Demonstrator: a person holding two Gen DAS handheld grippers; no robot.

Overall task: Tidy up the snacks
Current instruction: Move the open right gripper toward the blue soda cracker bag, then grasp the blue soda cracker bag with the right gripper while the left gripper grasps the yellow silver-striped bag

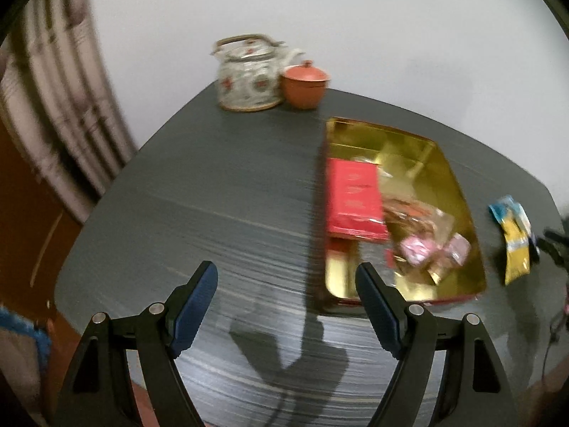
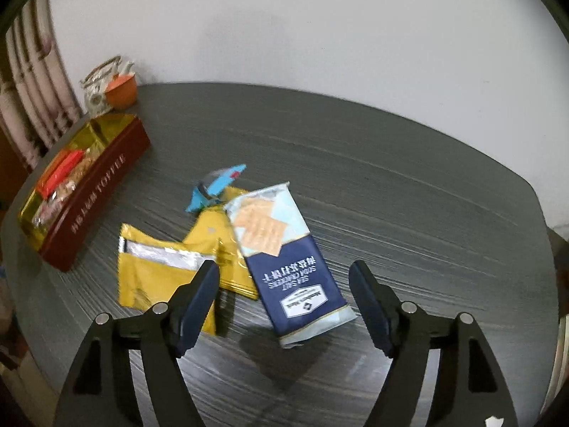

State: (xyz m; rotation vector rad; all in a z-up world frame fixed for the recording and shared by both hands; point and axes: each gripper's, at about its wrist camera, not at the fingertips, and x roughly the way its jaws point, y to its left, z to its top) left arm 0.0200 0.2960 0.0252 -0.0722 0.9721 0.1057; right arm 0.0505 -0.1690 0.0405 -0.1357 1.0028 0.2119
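Note:
A gold-lined red tin (image 1: 462, 192) (image 2: 106, 185) lies on the dark table and holds a red box (image 1: 354, 197), clear-wrapped snacks and pink sweets (image 1: 416, 251). My left gripper (image 1: 286, 277) hangs open over the table beside the tin's near left corner, nothing between its fingers. In the right wrist view a blue and white cracker packet (image 2: 288, 263), yellow packets (image 2: 160, 270) and a small blue wrapper (image 2: 213, 186) lie loose on the table. My right gripper (image 2: 284, 279) stands open above the cracker packet, its pads off it.
A patterned teapot (image 1: 249, 74) (image 2: 97, 87) and an orange lidded cup (image 1: 305, 83) (image 2: 121, 90) stand at the table's far edge by the white wall. A yellow and blue packet (image 1: 514, 238) lies right of the tin. The table edge curves round on the left.

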